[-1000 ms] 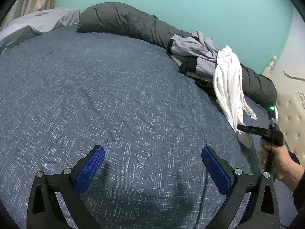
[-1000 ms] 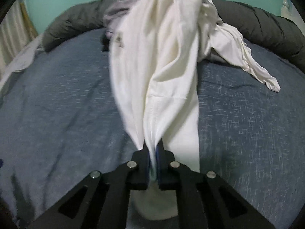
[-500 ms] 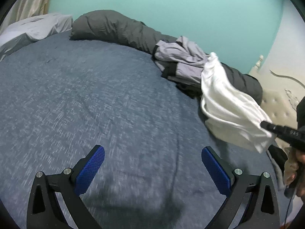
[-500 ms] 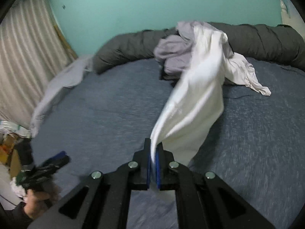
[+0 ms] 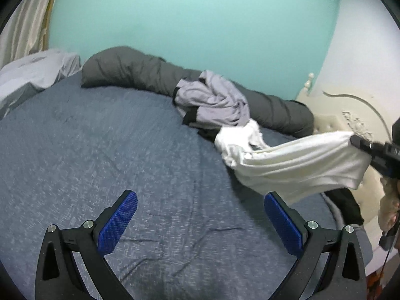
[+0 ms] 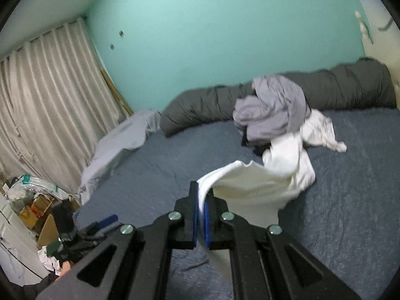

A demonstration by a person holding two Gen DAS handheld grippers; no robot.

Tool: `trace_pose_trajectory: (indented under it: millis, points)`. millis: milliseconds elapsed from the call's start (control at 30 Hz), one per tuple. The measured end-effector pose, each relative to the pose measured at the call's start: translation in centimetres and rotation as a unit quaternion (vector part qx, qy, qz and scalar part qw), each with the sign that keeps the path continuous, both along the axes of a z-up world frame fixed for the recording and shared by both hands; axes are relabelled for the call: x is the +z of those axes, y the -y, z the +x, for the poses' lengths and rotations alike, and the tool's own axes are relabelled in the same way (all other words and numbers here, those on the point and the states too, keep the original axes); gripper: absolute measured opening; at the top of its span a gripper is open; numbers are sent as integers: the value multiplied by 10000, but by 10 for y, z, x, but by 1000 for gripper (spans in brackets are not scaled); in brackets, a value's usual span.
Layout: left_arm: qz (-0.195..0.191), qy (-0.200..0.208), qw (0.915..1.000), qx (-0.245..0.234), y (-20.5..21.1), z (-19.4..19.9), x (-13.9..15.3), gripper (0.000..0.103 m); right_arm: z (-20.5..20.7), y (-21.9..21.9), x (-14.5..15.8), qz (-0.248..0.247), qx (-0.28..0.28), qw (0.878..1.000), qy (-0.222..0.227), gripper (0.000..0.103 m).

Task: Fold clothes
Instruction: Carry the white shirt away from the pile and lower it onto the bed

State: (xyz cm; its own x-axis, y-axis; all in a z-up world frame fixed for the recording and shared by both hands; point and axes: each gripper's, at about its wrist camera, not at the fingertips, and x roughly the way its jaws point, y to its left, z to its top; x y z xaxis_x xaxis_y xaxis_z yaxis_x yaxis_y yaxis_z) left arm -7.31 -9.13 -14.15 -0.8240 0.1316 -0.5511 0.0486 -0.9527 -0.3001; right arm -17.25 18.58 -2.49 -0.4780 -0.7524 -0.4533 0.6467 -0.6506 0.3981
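**White garment held stretched off the pile**

A crumpled white cotton garment (image 5: 295, 165) is pinched at one edge between the clenched fingers of the right gripper (image 6: 201, 215) and held stretched in the air above the blue woven bedspread (image 5: 100, 155). Its far end rests at the heap of grey clothes (image 5: 215, 100) beside the dark grey rolled duvet (image 5: 130, 70). The left gripper (image 5: 200, 225) hangs released, its blue pads wide apart and empty. The pulling-out step is judged in hand; next, a second edge would need catching and the cloth spreading flat.
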Motion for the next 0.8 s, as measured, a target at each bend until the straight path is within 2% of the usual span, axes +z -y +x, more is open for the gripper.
trace_pose_trajectory:
  millis: [333, 433, 533, 633, 800]
  points:
    - [27, -224, 9976, -652, -30, 35, 57, 103, 54, -8, 122, -336, 305, 9961, -751, 3]
    - [210, -231, 9947, -979, -38, 41, 61, 103, 61, -2, 138, -221, 347, 9948, -930, 3]
    - [218, -160, 9929, -1157, -48, 44, 57, 103, 55, 3, 128, -42, 335, 9965, -767, 3]
    - [232, -6, 9920, -1244, -56, 46, 44, 103, 46, 9, 96, 279, 293, 9980, -481, 3]
    - [195, 306, 9902, -1352, -59, 42, 15, 103, 23, 16, 20, 840, 152, 9963, 29, 4]
